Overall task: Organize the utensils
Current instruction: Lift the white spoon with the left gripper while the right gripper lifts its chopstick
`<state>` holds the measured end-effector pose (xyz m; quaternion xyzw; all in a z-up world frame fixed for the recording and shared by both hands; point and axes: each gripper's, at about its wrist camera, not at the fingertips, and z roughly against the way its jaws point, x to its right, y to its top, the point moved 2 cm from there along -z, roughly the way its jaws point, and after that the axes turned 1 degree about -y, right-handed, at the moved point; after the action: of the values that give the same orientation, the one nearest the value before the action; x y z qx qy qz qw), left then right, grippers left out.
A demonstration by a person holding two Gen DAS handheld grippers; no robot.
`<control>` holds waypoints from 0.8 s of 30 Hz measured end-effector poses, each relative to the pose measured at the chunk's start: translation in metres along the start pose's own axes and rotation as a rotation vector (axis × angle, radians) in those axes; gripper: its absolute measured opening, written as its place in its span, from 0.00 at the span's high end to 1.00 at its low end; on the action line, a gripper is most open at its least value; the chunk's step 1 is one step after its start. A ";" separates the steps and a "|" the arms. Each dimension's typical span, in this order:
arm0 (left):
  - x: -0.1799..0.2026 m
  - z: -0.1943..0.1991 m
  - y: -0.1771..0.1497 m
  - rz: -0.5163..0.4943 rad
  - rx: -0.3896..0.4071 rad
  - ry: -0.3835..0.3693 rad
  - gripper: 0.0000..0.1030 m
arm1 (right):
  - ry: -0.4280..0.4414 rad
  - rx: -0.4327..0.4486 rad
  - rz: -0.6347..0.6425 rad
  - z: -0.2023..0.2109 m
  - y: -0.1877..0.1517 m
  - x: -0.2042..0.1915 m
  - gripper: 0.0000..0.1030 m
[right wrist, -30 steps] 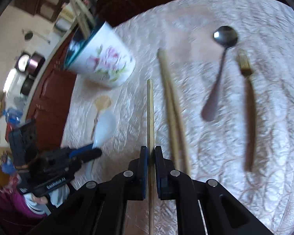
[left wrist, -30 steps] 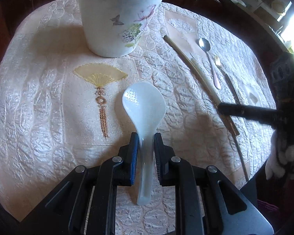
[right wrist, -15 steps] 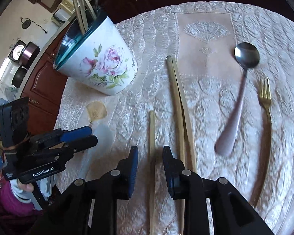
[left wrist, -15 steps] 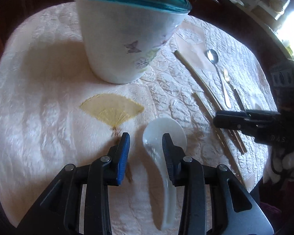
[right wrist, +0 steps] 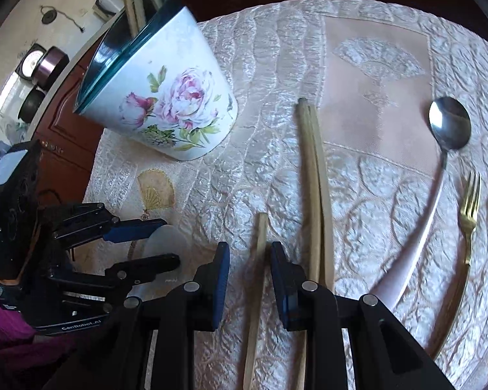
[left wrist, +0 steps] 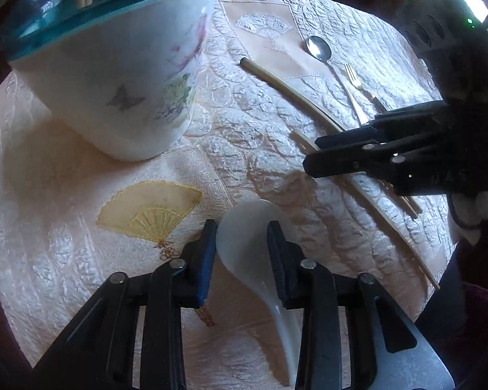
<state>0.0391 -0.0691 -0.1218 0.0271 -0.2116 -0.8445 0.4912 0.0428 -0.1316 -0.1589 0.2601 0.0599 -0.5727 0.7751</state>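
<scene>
A white ceramic spoon (left wrist: 244, 237) lies on the tablecloth between the open fingers of my left gripper (left wrist: 242, 234), which do not grip it. It also shows in the right wrist view (right wrist: 166, 243). A single wooden chopstick (right wrist: 258, 273) lies between the open fingers of my right gripper (right wrist: 247, 256). A pair of longer chopsticks (right wrist: 312, 175) lies just right of it. The floral holder cup (left wrist: 114, 74) with a teal rim stands at the back left and holds several sticks. A metal spoon (right wrist: 439, 169) and a gold fork (right wrist: 465, 227) lie at the right.
The round table wears a cream quilted cloth (left wrist: 244, 123) with an embroidered yellow fan (left wrist: 149, 211). The right gripper's body (left wrist: 390, 152) hangs over the table's right side in the left wrist view. Dark wooden cabinets (right wrist: 65, 123) stand beyond the table edge.
Both grippers have opened: the left let go of the white spoon, the right let go of the single chopstick. Both utensils now lie on the cloth. The left gripper moved nearer the cup.
</scene>
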 end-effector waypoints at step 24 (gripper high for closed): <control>-0.015 0.076 -0.027 0.166 0.176 -0.035 0.99 | 0.058 0.200 -0.002 0.071 -0.005 -0.022 0.95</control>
<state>0.0055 -0.0193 -0.0657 0.0376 -0.2950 -0.7794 0.5514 0.0162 -0.1478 -0.0912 0.3526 0.0251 -0.5689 0.7426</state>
